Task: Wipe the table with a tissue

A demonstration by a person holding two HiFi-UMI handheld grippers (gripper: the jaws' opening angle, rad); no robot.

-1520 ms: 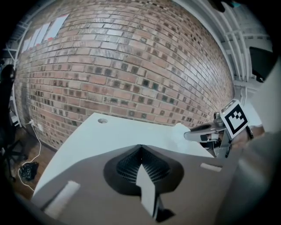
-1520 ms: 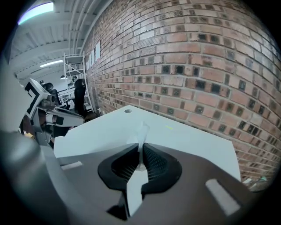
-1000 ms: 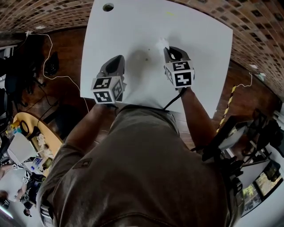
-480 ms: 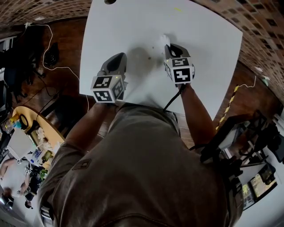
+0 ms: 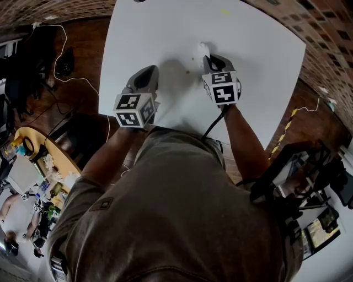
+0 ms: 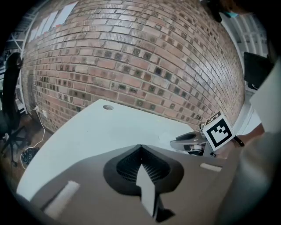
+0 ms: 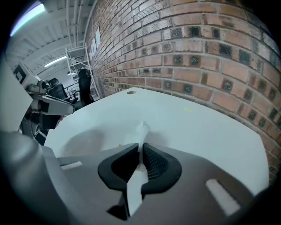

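- Head view: the white surface [image 5: 248, 66] stands on a wooden floor [image 5: 83, 55], and both grippers are over its near half.
- Head view: the left gripper [image 5: 146, 71] is above the surface's near left part. The right gripper [image 5: 208, 58] is above the middle of the surface.
- Head view: a white tissue [image 5: 203, 49] sticks out of the tip of the right gripper and lies against the surface. A few small brownish spots [image 5: 187, 71] mark the surface between the two grippers.
- Head view: a small yellow mark [image 5: 225, 11] lies near the surface's far edge.
- Left gripper view: the left gripper [image 6: 140, 148] has its fingers closed on each other with nothing between them. It is held above the surface [image 6: 109, 132].
- Left gripper view: a round hole [image 6: 108, 107] sits near the surface's far edge, with a brick wall [image 6: 145, 61] beyond it. The right gripper [image 6: 191, 141] is low over the surface at the right.
- Right gripper view: the right gripper [image 7: 141, 154] has its fingers clamped on the tissue [image 7: 141, 129]. The free end of the tissue touches the surface [image 7: 210, 127] just ahead of the fingertips.
- Right gripper view: the left gripper [image 7: 48, 105] shows over the surface's left side.
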